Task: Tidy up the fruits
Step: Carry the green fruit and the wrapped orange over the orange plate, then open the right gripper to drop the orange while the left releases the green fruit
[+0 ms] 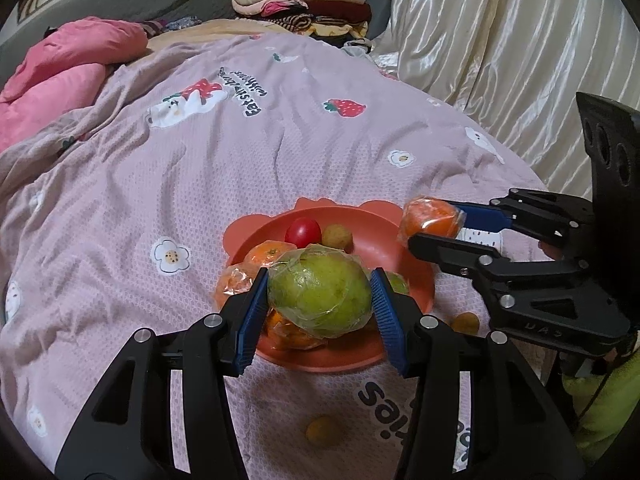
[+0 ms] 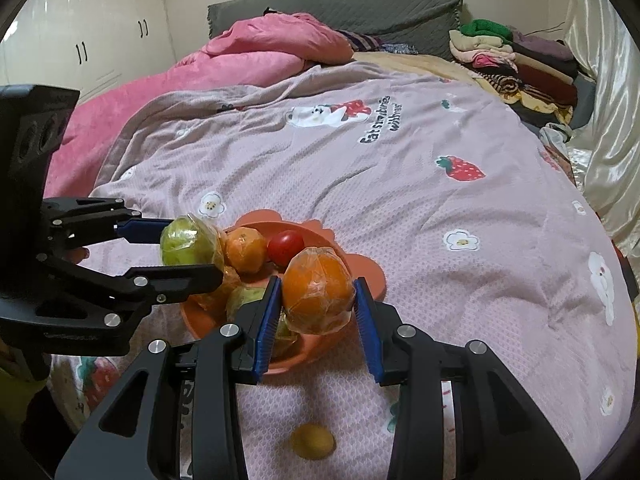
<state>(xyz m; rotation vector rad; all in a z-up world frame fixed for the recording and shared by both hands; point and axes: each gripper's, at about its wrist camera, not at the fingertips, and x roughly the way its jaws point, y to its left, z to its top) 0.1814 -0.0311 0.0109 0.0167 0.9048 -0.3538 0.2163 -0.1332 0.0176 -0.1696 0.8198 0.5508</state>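
An orange plate (image 1: 372,240) lies on the pink bedspread and holds a red tomato (image 1: 303,231), wrapped oranges (image 1: 267,252) and a small brown fruit (image 1: 337,237). My left gripper (image 1: 320,296) is shut on a plastic-wrapped green fruit (image 1: 320,294) above the plate; it also shows in the right wrist view (image 2: 188,242). My right gripper (image 2: 318,304) is shut on a wrapped orange (image 2: 318,294) over the plate's (image 2: 368,276) near edge, and shows in the left wrist view (image 1: 430,220).
Two small brown fruits (image 1: 323,431) (image 1: 465,322) lie loose on the bedspread near the plate; one shows in the right wrist view (image 2: 312,441). A pink quilt (image 1: 60,68) lies at the far left, folded clothes (image 1: 304,4) at the back, a cream curtain (image 1: 500,40) on the right.
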